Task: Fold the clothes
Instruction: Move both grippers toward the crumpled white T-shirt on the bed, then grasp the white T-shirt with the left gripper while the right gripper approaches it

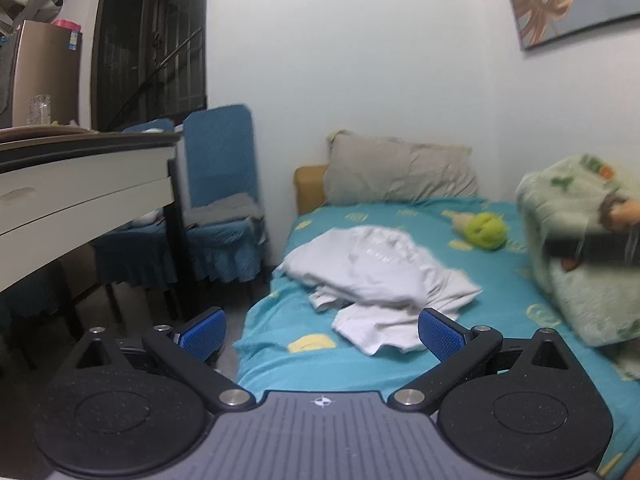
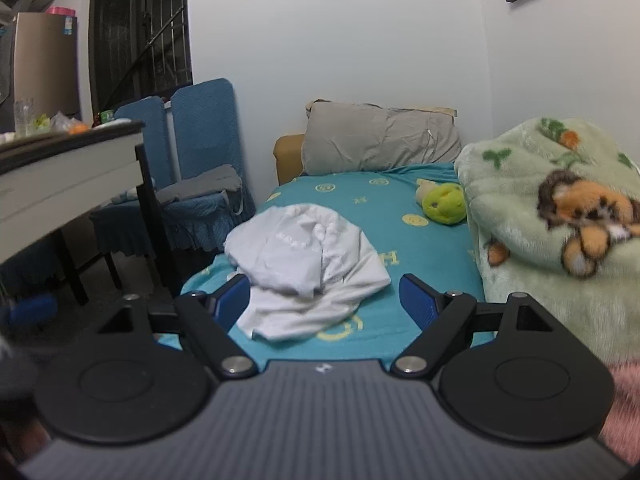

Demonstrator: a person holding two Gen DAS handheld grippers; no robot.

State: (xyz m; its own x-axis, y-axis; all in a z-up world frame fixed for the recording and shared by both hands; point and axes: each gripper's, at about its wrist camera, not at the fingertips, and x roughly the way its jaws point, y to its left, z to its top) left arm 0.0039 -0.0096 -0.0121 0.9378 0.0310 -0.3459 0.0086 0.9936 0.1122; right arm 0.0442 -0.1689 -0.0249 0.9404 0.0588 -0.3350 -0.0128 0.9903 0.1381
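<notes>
While crumpled on bed (image 2: 400,232), one white garment (image 2: 304,264), unfolded, lying mid-mattress. Behind garment: one grey pillow (image 2: 380,140), one green plush toy (image 2: 442,202). Right of garment: one green fleece blanket (image 2: 520,208), heaped. Left of garment: two blue-covered chairs (image 2: 200,152), one desk (image 2: 68,184). Left tool (image 1: 320,330) and right tool (image 2: 326,300): both spread apart, holding nothing, just short of garment.

Your left wrist view cuts off the green blanket (image 1: 580,280) at the right edge, and a blurred dark shape crosses it. The painting (image 1: 560,0) runs off the upper right corner in both views.
</notes>
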